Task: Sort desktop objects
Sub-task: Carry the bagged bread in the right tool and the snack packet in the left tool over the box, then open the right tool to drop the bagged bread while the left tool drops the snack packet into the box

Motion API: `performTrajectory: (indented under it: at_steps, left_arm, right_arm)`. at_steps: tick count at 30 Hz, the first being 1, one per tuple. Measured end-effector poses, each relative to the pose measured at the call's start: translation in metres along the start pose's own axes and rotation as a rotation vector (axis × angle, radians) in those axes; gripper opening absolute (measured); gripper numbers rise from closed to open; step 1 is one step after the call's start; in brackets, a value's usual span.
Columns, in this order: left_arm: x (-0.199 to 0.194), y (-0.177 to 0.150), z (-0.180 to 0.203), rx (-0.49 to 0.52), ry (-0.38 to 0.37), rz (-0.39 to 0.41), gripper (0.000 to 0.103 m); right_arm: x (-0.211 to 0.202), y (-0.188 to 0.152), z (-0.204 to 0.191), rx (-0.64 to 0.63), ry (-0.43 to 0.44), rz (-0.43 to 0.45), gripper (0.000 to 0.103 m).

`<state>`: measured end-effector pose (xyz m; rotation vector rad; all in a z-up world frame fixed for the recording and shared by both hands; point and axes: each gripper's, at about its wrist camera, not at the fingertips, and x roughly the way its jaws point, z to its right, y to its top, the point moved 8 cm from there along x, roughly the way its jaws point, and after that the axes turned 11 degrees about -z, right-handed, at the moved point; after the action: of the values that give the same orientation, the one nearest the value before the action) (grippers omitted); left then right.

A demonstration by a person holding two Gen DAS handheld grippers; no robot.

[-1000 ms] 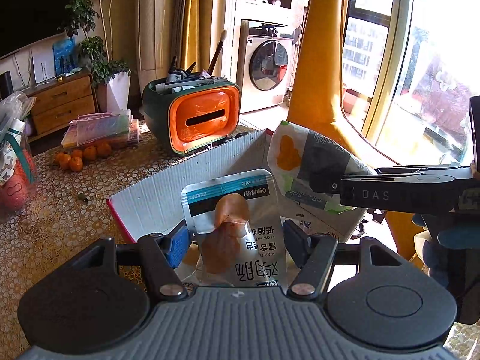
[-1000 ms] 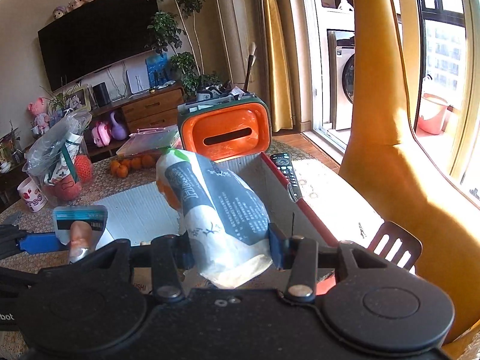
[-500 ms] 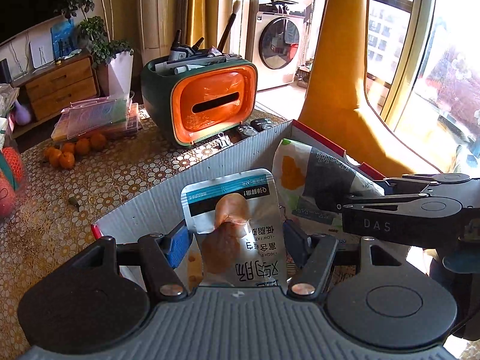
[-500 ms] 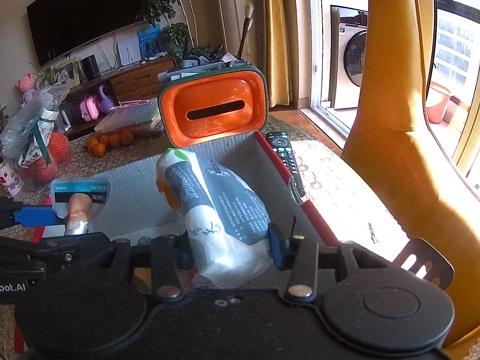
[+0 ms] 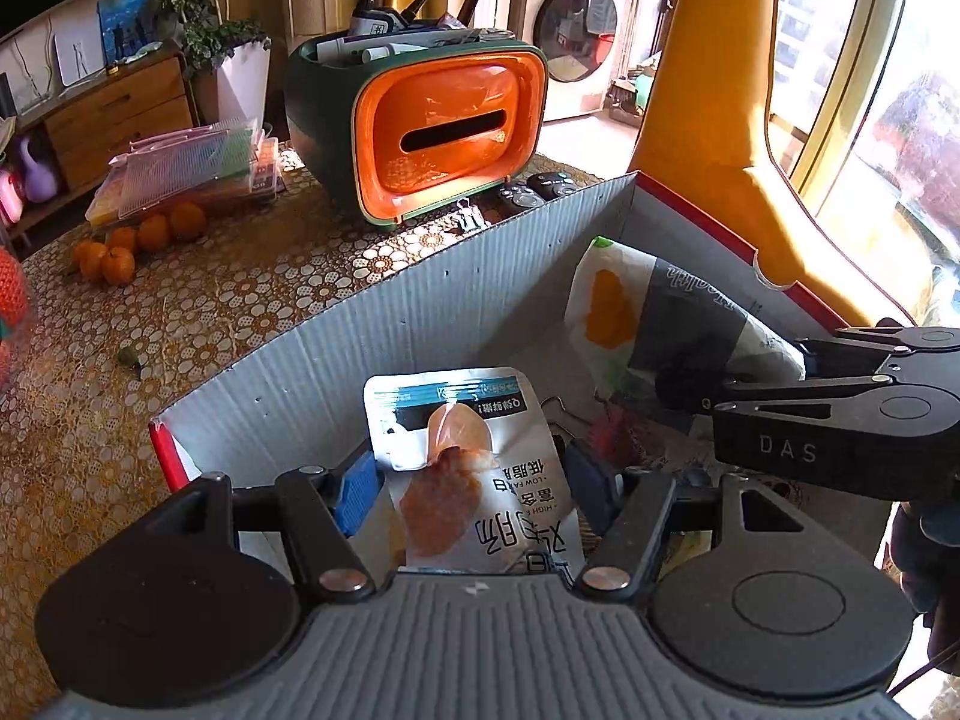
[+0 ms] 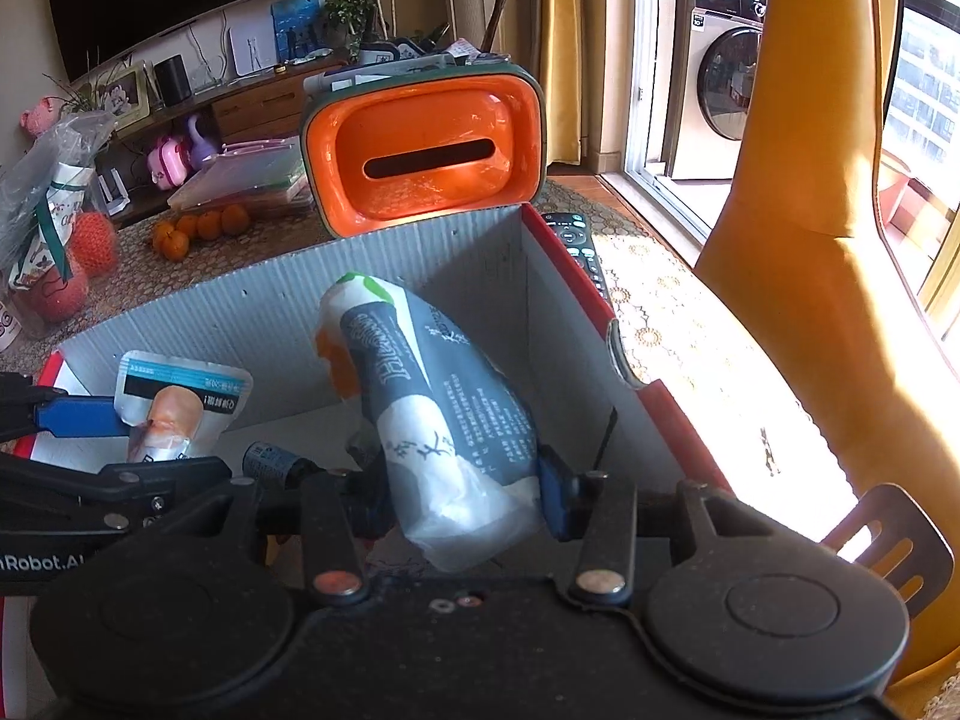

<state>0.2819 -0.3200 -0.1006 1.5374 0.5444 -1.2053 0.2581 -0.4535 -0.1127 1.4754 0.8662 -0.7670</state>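
My left gripper [image 5: 474, 483] is shut on a silver snack pouch [image 5: 474, 462] with a chicken picture and holds it inside the open cardboard box [image 5: 384, 324]. The pouch also shows in the right wrist view [image 6: 174, 402]. My right gripper [image 6: 462, 492] is shut on a grey-and-white tissue pack [image 6: 438, 414] with an orange print, held inside the same box [image 6: 270, 312]. The tissue pack shows at the right of the left wrist view [image 5: 654, 324]. Small items lie on the box floor, partly hidden.
An orange-and-green organiser [image 5: 432, 120] with pens stands behind the box. Remote controls [image 6: 579, 246] lie by the box's right wall. Tangerines [image 5: 129, 243] and plastic cases [image 5: 192, 168] sit at the left. A yellow chair [image 6: 840, 276] is at the right.
Both grippers have moved forward and down with their loads, from above the box rim to inside the box. Both stay shut.
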Motion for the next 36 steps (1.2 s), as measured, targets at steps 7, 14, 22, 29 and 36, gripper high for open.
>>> performTrajectory:
  at_steps: [7, 14, 22, 29, 36]
  left_arm:
    - [0.008, 0.001, -0.001, -0.001, -0.008, -0.032, 0.067]
    - [0.001, -0.001, -0.003, -0.012, -0.018, -0.018, 0.069]
    - [-0.016, -0.004, -0.004, -0.027, -0.038, 0.006, 0.075]
    - [-0.04, -0.014, -0.01, -0.033, -0.041, 0.045, 0.076]
    - [-0.074, -0.028, -0.013, -0.038, -0.059, 0.124, 0.076]
  right_arm:
    - [-0.002, -0.001, 0.001, -0.011, -0.014, 0.003, 0.049]
    - [-0.01, -0.007, -0.003, -0.047, -0.049, 0.019, 0.06]
    - [-0.026, -0.015, -0.005, -0.07, -0.064, 0.039, 0.064]
    - [-0.045, -0.022, -0.012, -0.084, -0.043, 0.066, 0.073]
    - [-0.071, -0.031, -0.025, -0.105, -0.004, 0.114, 0.077]
